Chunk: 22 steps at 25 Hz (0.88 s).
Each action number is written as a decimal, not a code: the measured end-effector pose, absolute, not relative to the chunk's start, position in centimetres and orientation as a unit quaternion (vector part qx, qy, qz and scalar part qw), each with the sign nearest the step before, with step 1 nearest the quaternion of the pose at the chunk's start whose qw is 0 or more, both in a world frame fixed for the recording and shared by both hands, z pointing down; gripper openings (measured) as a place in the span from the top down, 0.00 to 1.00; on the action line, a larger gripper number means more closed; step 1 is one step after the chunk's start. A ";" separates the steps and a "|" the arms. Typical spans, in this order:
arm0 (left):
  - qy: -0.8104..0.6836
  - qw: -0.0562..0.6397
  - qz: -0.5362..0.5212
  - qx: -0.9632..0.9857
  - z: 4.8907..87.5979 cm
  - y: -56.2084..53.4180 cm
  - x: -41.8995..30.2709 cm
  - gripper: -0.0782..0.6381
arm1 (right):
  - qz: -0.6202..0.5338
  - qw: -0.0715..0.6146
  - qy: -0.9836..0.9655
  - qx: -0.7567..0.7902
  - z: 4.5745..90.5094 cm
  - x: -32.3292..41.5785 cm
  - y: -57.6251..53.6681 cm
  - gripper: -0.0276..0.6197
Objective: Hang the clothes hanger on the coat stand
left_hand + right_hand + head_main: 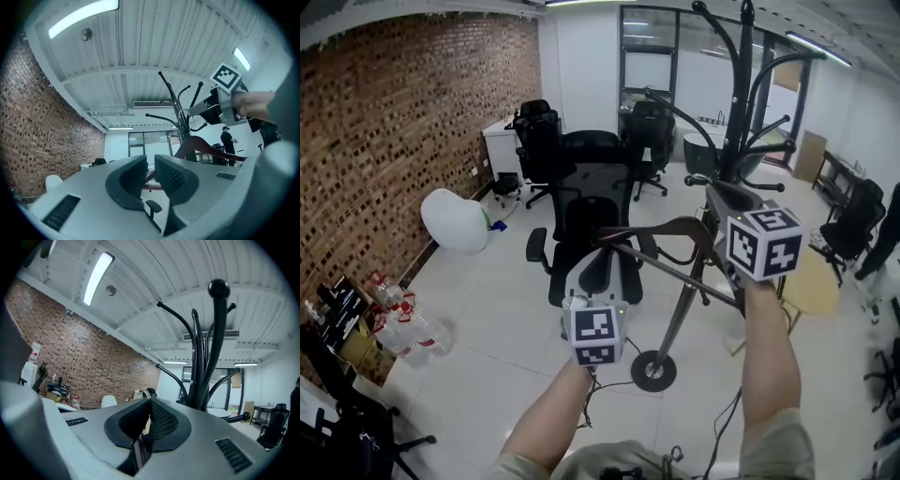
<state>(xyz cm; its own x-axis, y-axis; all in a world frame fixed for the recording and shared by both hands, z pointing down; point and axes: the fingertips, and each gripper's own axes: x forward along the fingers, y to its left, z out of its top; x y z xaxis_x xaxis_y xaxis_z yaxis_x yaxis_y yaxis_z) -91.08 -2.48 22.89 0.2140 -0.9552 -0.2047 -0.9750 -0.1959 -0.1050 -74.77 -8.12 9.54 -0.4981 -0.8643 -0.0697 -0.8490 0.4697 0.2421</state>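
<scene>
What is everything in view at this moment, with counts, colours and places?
dark brown wooden clothes hanger: one, brown, held between both grippers in front of the stand
black metal coat stand: one, black, right of centre, round base on the floor
black office chairs: several, black, middle and back of the room
white rounded object: one, white, beside the brick wall
clear plastic bottles: a cluster, clear, lower left on the floor
round wooden stool: one, light tan, right of the stand
brick wall: one, red-brown, left side
person: one, dark clothes, far right edge
left gripper: one, grey, closed on the hanger's end
right gripper: one, grey, closed on the hanger
</scene>
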 end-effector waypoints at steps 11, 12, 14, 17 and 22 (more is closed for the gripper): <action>0.595 0.086 0.029 -0.798 26.1 -4.2 -87.0 0.79 | -0.079 0.061 -0.846 0.524 13.7 -72.9 -15.5 0.96; 0.593 0.082 0.027 -0.801 26.6 -4.4 -86.4 0.79 | -0.083 0.059 -0.845 0.526 13.9 -72.7 -15.7 0.96; 0.588 0.074 0.025 -0.805 27.5 -4.5 -85.5 0.79 | -0.094 0.057 -0.840 0.531 14.1 -72.6 -15.5 0.96; 0.584 0.064 0.023 -0.809 28.3 -4.5 -84.6 0.79 | -0.110 0.055 -0.834 0.537 14.4 -72.7 -15.2 0.96; 0.582 0.056 0.025 -0.811 28.7 -4.6 -83.9 0.79 | -0.161 0.080 -0.806 0.564 15.0 -72.0 -15.2 0.94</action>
